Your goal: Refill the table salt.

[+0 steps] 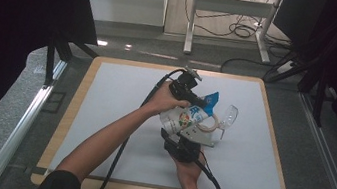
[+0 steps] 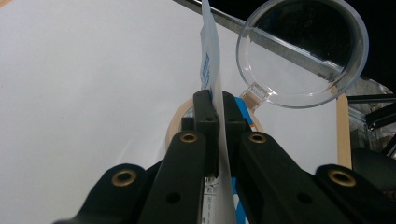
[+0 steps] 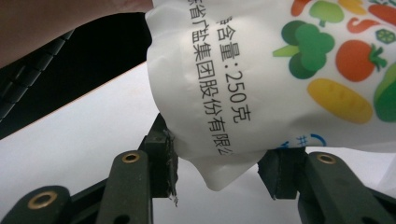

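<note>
The left gripper (image 2: 215, 105) is clamped tight on the thin top edge of a white salt pouch (image 2: 211, 60), printed with vegetables and blue lettering. The right gripper (image 3: 217, 158) is set around the pouch's lower corner, with its jaws pressed against the bulging sides. The pouch (image 1: 188, 115) is held above the middle of the white mat (image 1: 102, 115), tilted toward a clear plastic cup (image 1: 227, 116) just beside it, nearer the mat's right edge. A ring of tape (image 1: 210, 126) is seen below the pouch.
</note>
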`<state>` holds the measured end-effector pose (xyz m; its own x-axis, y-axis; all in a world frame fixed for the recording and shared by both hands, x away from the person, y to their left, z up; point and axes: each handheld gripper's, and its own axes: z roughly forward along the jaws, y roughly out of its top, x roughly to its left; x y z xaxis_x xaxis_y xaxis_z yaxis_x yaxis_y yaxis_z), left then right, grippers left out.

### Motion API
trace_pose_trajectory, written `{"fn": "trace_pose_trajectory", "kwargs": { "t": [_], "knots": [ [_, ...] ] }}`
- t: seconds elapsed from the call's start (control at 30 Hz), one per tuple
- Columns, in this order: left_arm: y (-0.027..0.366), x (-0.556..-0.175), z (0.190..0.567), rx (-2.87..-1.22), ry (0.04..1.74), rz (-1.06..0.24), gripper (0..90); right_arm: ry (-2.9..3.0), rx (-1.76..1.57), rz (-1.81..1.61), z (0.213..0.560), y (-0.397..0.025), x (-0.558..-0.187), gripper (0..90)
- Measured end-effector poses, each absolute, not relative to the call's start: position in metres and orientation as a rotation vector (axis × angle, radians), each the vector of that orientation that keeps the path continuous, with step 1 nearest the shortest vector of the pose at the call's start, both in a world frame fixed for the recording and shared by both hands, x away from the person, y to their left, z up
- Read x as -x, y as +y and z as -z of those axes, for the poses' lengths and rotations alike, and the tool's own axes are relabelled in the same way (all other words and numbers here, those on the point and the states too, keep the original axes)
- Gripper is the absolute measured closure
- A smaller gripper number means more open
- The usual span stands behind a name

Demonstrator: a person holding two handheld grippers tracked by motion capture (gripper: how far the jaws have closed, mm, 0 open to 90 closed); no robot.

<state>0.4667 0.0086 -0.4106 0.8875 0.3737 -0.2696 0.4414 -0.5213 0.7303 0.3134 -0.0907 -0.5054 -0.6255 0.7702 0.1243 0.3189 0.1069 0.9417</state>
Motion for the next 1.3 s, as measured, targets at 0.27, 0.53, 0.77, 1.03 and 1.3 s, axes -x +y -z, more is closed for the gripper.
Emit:
{"fn": "trace_pose_trajectory", "kwargs": {
  "t": [0.27, 0.53, 0.77, 1.03, 1.3],
  "knots": [
    [0.0079, -0.4671, 0.4106, -2.178, 0.583, 0.097, 89.8, 1.995, -1.057, -1.529, 0.5040, -0.0908, -0.3126, 53.8],
    [0.0050, -0.4688, 0.4097, -2.184, 0.576, 0.089, 89.8, 1.978, -1.055, -1.547, 0.5013, -0.0926, -0.3125, 54.2],
    [0.0042, -0.4689, 0.4097, -2.184, 0.579, 0.087, 89.8, 1.981, -1.052, -1.545, 0.5012, -0.0941, -0.3133, 54.4],
    [0.0041, -0.4689, 0.4102, -2.185, 0.579, 0.087, 89.8, 1.981, -1.045, -1.539, 0.5018, -0.0939, -0.3136, 54.5],
    [0.0042, -0.4693, 0.4107, -2.183, 0.579, 0.089, 89.8, 1.981, -1.045, -1.534, 0.5019, -0.0937, -0.3136, 54.7]
  ]
}}
